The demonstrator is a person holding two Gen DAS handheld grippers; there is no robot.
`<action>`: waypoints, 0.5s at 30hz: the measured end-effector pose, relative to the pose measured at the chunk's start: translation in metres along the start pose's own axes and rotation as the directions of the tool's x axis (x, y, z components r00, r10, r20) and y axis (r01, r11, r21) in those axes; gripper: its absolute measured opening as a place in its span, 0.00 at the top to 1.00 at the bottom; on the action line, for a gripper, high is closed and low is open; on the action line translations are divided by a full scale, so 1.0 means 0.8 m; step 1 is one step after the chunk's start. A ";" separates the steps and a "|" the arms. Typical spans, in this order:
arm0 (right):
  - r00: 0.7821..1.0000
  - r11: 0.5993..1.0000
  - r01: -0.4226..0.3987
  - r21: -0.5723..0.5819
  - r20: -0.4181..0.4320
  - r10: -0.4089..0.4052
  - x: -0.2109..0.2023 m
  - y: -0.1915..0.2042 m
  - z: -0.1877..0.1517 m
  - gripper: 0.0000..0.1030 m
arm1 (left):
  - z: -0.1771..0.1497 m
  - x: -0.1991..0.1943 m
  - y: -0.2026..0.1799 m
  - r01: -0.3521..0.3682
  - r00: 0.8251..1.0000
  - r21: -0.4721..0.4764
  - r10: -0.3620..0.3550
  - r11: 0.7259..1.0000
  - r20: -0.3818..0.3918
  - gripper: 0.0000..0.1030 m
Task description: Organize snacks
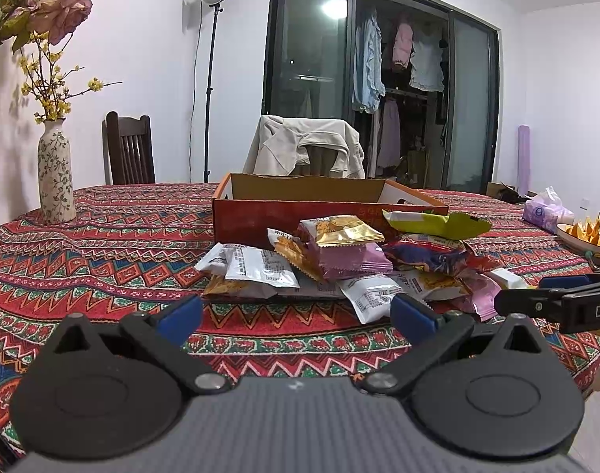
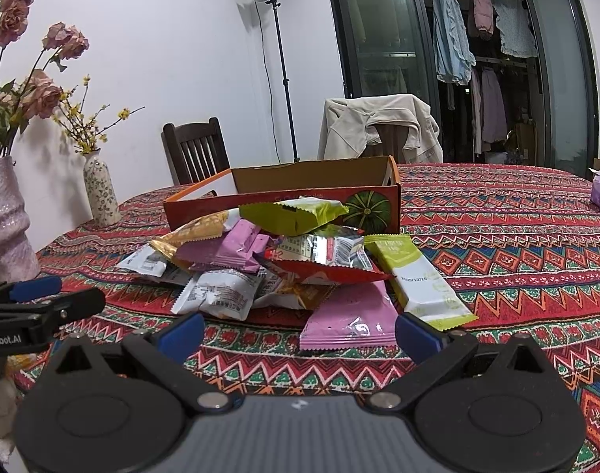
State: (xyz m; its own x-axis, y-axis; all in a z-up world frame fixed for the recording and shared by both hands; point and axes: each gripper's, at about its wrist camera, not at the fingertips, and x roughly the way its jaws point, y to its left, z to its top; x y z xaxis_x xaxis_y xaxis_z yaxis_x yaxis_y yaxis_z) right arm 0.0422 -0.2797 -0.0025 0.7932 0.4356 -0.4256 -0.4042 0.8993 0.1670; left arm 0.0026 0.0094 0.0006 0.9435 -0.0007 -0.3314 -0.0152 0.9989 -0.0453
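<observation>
- left gripper (image 1: 296, 315): fingers spread wide, blue pads (image 1: 180, 320) well apart, nothing between them; held low and level above the table near its front edge, pointing toward the far edge.
- right gripper (image 2: 298, 333): fingers also spread wide, blue pads (image 2: 416, 337) apart, empty; same low level pose near the front edge.
- in the left wrist view the right gripper shows at the right side, seen side-on, black with a blue pad.
- in the right wrist view the left gripper shows at the left side; the two sit side by side, apart.
</observation>
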 end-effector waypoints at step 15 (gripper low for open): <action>1.000 1.000 0.000 0.001 0.001 0.000 -0.001 0.000 0.001 0.00 | 0.000 0.001 -0.002 -0.001 1.000 0.002 0.001 1.000 0.004 0.00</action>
State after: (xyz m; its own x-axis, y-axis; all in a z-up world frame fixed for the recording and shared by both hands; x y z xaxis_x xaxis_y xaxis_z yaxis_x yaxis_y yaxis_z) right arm 0.0419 -0.2798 -0.0018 0.7939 0.4352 -0.4247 -0.4036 0.8995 0.1675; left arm 0.0031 0.0079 0.0006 0.9449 0.0003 -0.3274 -0.0152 0.9990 -0.0429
